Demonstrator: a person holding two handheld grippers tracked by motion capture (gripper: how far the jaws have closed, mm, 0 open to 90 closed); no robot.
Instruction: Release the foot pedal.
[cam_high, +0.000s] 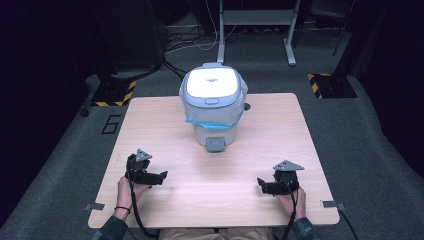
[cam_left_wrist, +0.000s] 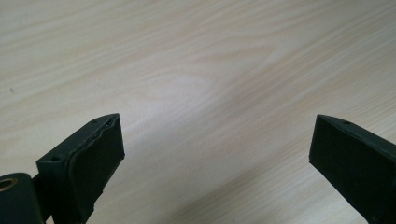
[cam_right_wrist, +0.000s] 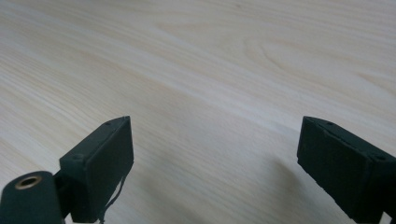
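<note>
Jaws of both grippers wide, lidded bin (cam_high: 214, 107) bag-lined, apart

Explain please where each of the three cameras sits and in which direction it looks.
High view: above the person's side, looking forward and down on the table and pedal bin; both forearms, left gripper, right gripper.
Left gripper view: on the left gripper, looking along its open jaws at bare wood.
Right gripper view: on the right gripper, likewise, jaws open.
Shared: all see the wooden tabletop.
</note>
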